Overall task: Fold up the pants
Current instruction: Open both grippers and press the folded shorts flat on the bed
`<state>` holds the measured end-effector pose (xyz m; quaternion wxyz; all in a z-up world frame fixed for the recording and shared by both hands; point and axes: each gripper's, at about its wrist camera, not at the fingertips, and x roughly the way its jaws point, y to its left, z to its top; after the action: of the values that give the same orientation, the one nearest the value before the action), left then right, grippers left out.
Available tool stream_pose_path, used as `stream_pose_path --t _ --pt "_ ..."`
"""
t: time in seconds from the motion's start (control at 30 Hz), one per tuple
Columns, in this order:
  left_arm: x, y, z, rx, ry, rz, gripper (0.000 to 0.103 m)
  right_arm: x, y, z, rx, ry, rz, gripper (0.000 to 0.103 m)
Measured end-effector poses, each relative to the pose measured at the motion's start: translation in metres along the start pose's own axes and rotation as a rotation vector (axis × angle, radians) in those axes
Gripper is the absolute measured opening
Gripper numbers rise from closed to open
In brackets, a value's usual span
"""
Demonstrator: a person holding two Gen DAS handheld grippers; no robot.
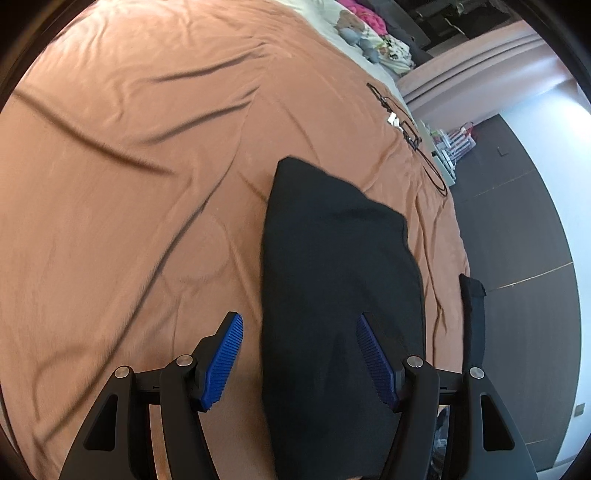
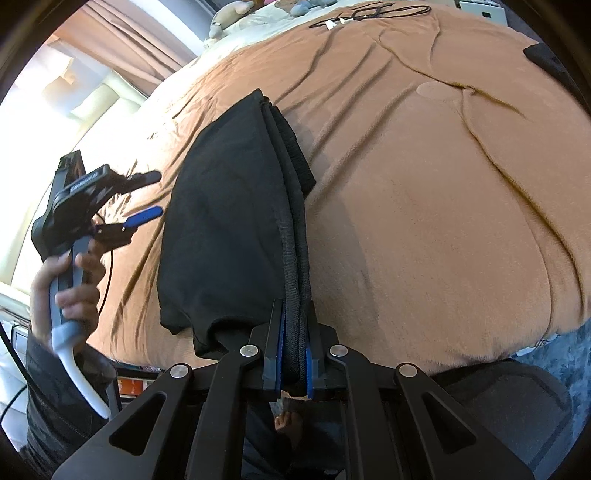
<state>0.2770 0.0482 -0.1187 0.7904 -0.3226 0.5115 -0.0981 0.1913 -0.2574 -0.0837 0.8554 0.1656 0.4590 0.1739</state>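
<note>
Right wrist view: black pants (image 2: 229, 206) folded, lying on brown bedspread (image 2: 424, 221). Soft, limp, light; stacked edges likely slide, so grip all layers at waistband side. Right gripper (image 2: 293, 354) clamped on layered edge. Left gripper (image 1: 299, 354) wide open, holding nothing, above pants.

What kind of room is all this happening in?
Most likely a bedroom. The black pants lie on a wide bed with a tan blanket, soft toys sit near the headboard, and curtains hang alongside.
</note>
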Motion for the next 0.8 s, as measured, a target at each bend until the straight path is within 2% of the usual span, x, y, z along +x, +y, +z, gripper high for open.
stream_pose_path --t 0.1,0.23,0.27,0.37,0.4,0.57,0.8 --pt "0.003 0.007 -0.013 -0.023 0.022 -0.022 0.066 -0.001 -0.004 0.000 0.024 0.013 -0.001 0.007" --pt "0.009 0.013 -0.025 -0.033 0.045 -0.048 0.056 -0.014 -0.006 0.006 0.020 -0.013 -0.005 0.012" --pt "0.010 0.014 -0.027 -0.036 0.048 -0.050 0.054 -0.019 -0.007 0.010 0.014 -0.024 -0.005 0.018" --pt "0.011 0.015 -0.028 -0.039 0.046 -0.049 0.051 -0.031 -0.008 0.019 0.002 -0.066 -0.006 0.048" --pt "0.011 0.015 -0.029 -0.040 0.044 -0.051 0.050 -0.036 -0.008 0.023 -0.003 -0.085 -0.009 0.051" --pt "0.010 0.014 -0.025 -0.052 0.037 -0.053 0.048 -0.037 -0.003 0.044 -0.047 -0.098 -0.001 0.051" --pt "0.009 0.021 -0.020 -0.085 0.023 -0.059 0.041 -0.004 0.004 0.081 -0.098 -0.050 0.057 0.052"
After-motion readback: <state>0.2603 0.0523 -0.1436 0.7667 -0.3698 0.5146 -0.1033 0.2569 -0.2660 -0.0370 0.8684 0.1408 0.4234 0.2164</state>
